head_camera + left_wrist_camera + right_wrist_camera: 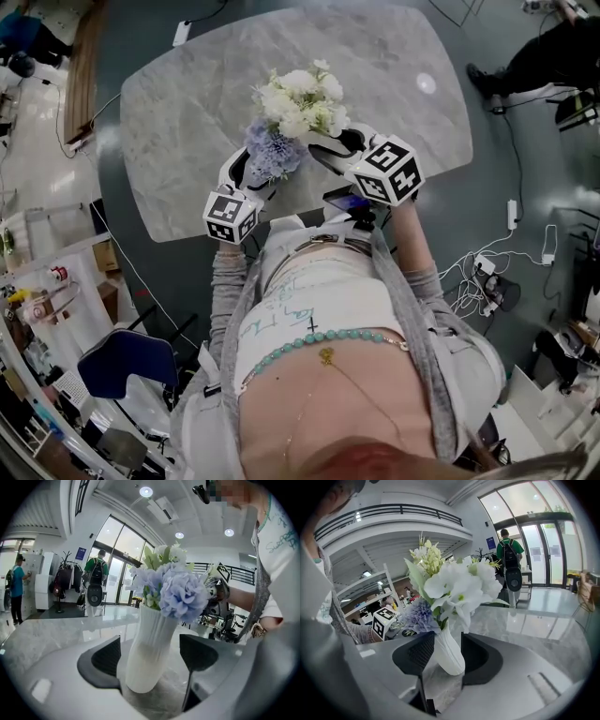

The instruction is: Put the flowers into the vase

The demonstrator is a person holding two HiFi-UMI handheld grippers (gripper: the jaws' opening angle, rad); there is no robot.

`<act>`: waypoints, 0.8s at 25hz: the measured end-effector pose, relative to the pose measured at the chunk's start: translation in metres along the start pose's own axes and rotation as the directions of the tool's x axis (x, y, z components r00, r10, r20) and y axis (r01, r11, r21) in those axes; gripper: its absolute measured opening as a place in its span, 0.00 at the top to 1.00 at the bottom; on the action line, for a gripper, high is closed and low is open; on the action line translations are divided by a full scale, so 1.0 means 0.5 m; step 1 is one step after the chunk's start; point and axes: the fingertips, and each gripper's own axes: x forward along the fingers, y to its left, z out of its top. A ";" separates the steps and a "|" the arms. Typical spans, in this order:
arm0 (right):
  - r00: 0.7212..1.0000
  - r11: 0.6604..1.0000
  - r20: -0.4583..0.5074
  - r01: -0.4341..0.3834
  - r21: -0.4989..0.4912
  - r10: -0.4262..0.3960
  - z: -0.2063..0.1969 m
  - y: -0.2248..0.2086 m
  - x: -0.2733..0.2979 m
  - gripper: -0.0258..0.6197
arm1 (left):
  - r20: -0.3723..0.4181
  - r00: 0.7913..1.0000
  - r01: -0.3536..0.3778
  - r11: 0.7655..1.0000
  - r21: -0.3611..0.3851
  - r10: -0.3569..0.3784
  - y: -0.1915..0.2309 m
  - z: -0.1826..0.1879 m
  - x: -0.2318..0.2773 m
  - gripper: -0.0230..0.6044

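Observation:
A white ribbed vase (149, 653) stands on the marble table (187, 103) and holds white flowers (302, 98) and a pale blue bloom (272, 150). My left gripper (151, 656) is open around the vase's lower body, with a gap on each side. In the head view the left gripper (251, 176) is at the near left of the bouquet. My right gripper (447, 654) has its two pads against the sides of the vase (449, 657), closed on it. Seen from the head, the right gripper (330, 150) comes in from the near right.
The vase stands close to the table's near edge (281, 211), just in front of my body. A person with a backpack (508, 550) stands by the glass doors far off. Cables (487, 272) lie on the floor to the right.

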 end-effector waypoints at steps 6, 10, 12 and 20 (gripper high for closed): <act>0.999 0.999 0.008 0.043 0.021 -0.043 -0.005 -0.004 -0.005 0.64 | -0.009 1.000 -0.007 1.000 0.005 0.007 0.004 -0.013 -0.036 0.35; 0.998 0.997 0.015 0.068 0.034 -0.068 -0.005 0.002 -0.005 0.65 | 0.001 1.000 -0.007 1.000 0.004 0.007 0.012 -0.010 -0.057 0.35; 0.997 0.996 0.018 0.079 0.041 -0.080 -0.008 0.005 -0.003 0.65 | -0.001 1.000 0.003 1.000 0.008 -0.003 0.016 -0.009 -0.062 0.35; 0.988 0.988 0.055 0.140 0.072 -0.144 -0.007 0.016 -0.011 0.73 | 0.003 0.998 0.067 0.997 0.036 -0.067 0.014 0.002 -0.069 0.36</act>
